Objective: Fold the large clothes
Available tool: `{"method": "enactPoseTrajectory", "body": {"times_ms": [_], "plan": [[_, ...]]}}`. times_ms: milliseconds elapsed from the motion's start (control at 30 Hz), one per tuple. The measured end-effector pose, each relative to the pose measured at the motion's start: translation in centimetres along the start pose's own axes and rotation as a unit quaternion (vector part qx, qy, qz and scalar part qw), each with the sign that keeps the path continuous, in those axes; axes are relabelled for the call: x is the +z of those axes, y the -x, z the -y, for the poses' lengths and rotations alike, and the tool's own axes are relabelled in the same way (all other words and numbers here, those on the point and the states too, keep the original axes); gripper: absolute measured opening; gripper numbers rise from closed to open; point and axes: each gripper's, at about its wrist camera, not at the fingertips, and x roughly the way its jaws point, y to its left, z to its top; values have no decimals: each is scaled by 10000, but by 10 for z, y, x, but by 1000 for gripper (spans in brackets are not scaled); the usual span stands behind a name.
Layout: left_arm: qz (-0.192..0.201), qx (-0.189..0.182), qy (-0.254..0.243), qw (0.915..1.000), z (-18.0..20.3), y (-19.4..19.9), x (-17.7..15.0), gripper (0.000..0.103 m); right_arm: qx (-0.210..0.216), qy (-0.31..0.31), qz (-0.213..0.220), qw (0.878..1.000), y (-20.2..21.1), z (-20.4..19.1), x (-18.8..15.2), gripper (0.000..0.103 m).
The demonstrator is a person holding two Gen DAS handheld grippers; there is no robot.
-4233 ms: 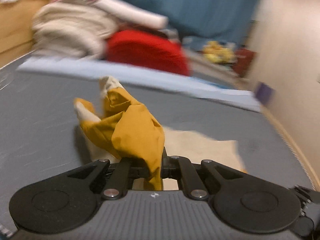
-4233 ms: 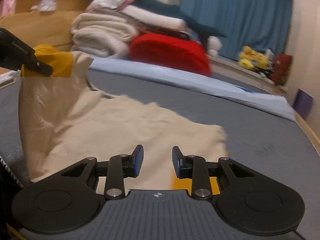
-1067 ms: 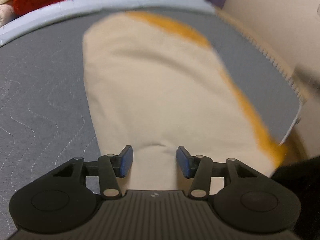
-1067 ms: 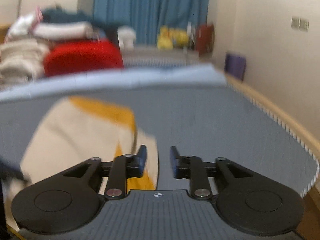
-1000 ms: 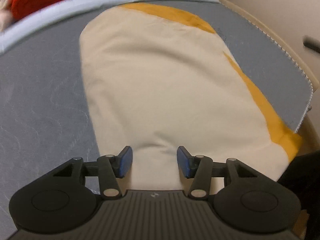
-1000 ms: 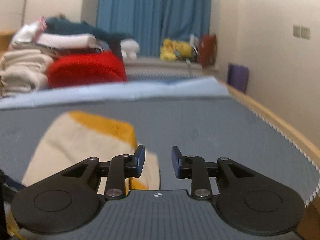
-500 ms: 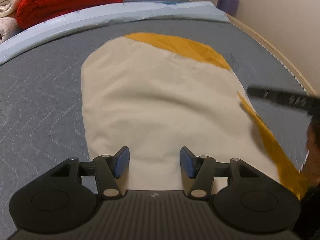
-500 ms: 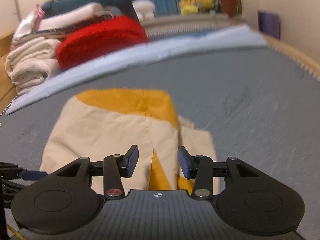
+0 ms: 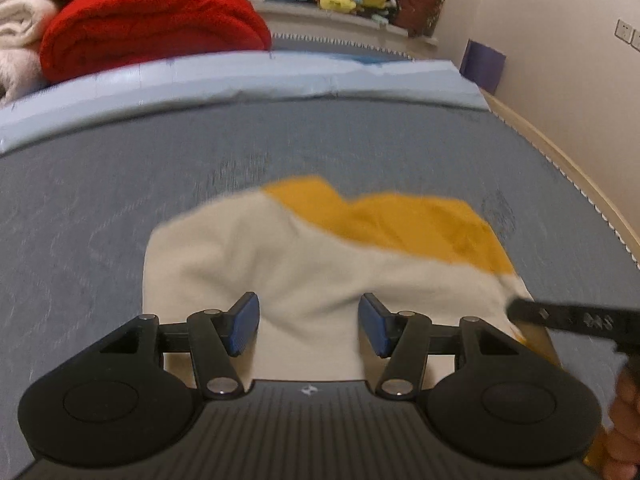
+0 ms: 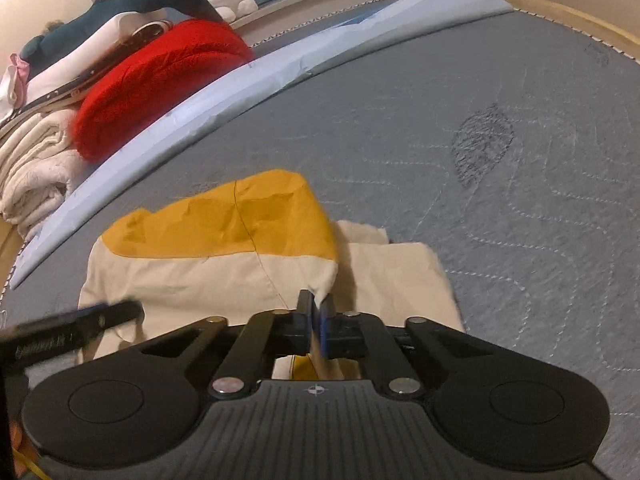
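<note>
Item: cream-and-mustard garment (image 10: 224, 276), lying part-folded on the grey mattress (image 10: 500, 184); my right gripper (image 10: 317, 320) pinches its near edge, my left gripper (image 9: 308, 326) hovers spread and empty above it; remaining, by my judgement: further folds and flattening.

My cream-and-mustard garment (image 10: 248, 276) is matt woven cloth; the grey mattress (image 10: 500, 208) looks quilted and stitched; the red blanket (image 10: 160, 80) is fuzzy fleece.
</note>
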Motion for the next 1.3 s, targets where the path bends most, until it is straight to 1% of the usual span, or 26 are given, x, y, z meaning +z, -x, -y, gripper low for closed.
{"method": "enactPoseTrajectory", "body": {"times_ms": [100,267,333,400,433,500,533,600,633,667,733,767,800,833,867,900,933,1000,1033,1067,1100,1133,1167,1200,1233,1300], "plan": [[65,-86,48,9999,-4,-21,9,61,-241,78,-61,9997,-8,0,3,1],[-198,-29,-106,9997,2,-58,5,60,-591,284,-386,9971,-27,1,1,1],[-201,-42,-288,9994,6,-64,2,65,-705,290,-551,9956,-34,1,-2,1],[-171,-59,-412,9990,8,-60,2,66,-786,319,-650,9943,-37,1,-4,1],[-152,-77,-455,9988,9,-53,4,67,-830,423,-675,9934,-37,-2,-4,2],[-134,-30,-492,9987,7,-34,10,67,-954,728,-580,9911,-32,-9,-7,3],[-97,-9,-473,9988,4,-19,14,67,-1011,903,-436,9898,-26,-14,-8,7],[61,-112,-392,9992,-6,18,16,68,-1083,1087,-70,9881,-9,-20,-7,12],[106,-148,-335,9993,-12,35,15,70,-1068,1146,122,9876,3,-22,-6,16],[71,-103,-263,9996,-20,51,13,71,-1001,1211,255,9873,15,-23,-7,17],[-129,132,-14,9998,-33,76,10,71,-859,1421,453,9851,41,-23,-9,19],[-216,177,158,9995,-38,86,6,70,-786,1502,472,9844,50,-21,-11,19],[-304,85,362,9988,-42,98,0,70,-664,1543,425,9849,59,-19,-14,19],[-378,-79,454,9982,-42,108,-7,70,-489,1552,329,9861,66,-18,-17,19],[-469,-233,404,9978,-38,117,-17,70,-303,1576,175,9869,72,-15,-21,19],[-546,-322,256,9977,-31,124,-26,70,-211,1645,-28,9862,74,-15,-25,19],[-656,-372,12,9972,-20,129,-38,70,-238,1752,-292,9838,74,-15,-33,19],[-982,-421,-467,9932,1,127,-64,70,-545,1894,-849,9767,65,-11,-49,19],[-1261,-413,-659,9890,9,118,-82,70,-729,1901,-1183,9719,58,-5,-57,19],[-1600,-351,-825,9830,13,105,-100,74,-910,1869,-1460,9672,51,2,-65,19],[-1819,-248,-958,9783,15,96,-114,78,-1077,1857,-1582,9638,47,7,-71,19],[-1916,-162,-968,9766,14,93,-116,79,-1204,1882,-1636,9609,46,12,-73,19],[-1840,-274,-726,9799,9,96,-112,79,-1232,1855,-1594,9618,47,14,-72,19],[-1693,-448,-354,9839,-1,101,-106,79,-1208,1724,-1495,9661,51,18,-69,19],[-1538,-564,5,9865,-12,106,-100,79,-1133,1479,-1338,9733,56,23,-63,21],[-1265,-645,589,9881,-34,112,-93,79,-867,861,-1010,9874,66,33,-51,31]]}}
